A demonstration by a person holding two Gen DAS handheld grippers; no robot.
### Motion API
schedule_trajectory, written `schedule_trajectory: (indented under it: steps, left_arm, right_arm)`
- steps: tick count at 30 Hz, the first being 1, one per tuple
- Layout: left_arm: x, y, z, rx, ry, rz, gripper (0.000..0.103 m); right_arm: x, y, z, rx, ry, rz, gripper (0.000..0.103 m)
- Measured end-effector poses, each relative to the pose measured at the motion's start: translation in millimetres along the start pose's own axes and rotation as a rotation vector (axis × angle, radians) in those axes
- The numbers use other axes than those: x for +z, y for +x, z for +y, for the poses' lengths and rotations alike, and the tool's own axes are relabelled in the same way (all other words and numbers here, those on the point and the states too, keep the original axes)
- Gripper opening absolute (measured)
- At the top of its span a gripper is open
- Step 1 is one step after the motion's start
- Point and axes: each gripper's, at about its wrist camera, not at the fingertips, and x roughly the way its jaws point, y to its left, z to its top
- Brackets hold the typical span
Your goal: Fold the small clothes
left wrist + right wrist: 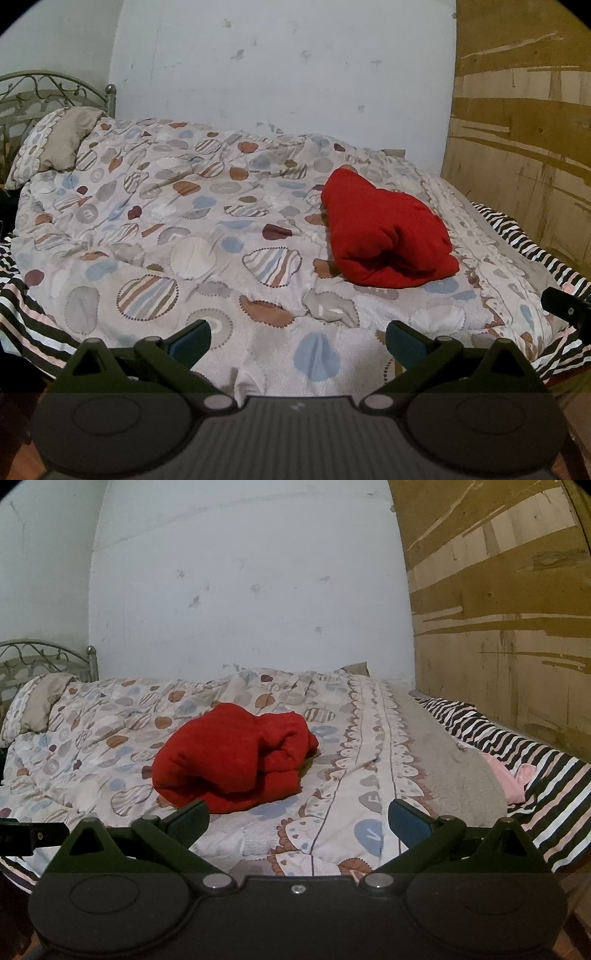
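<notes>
the red garment [388, 229] lies bunched on the quilt [207, 236], toward the right side of the bed, well ahead of both grippers. it looks like thick, soft knit: light, limp, likely to sag and drag, not slip. left gripper [297, 341] and right gripper [297, 821] both have fingers wide, empty. best hold: a loose outer edge or hem, one gripper per corner.

A red garment [388, 230] of soft, thick fabric lies on the bed [192, 229] in a loosely folded, lumpy bundle — its layers doubled over, edges uneven — resting toward the bed's right side, untouched.
</notes>
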Motion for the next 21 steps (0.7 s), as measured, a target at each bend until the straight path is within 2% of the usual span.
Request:
schedule_trajectory:
  steps: [21]
  left_arm:
    - [-1.8, -3.2, -6.4, 0.002, 0.012, 0.012, 0.102]
  right_arm:
    - [-0.6, 0.4, -2.0, 0.001, 0.006, 0.006, 0.103]
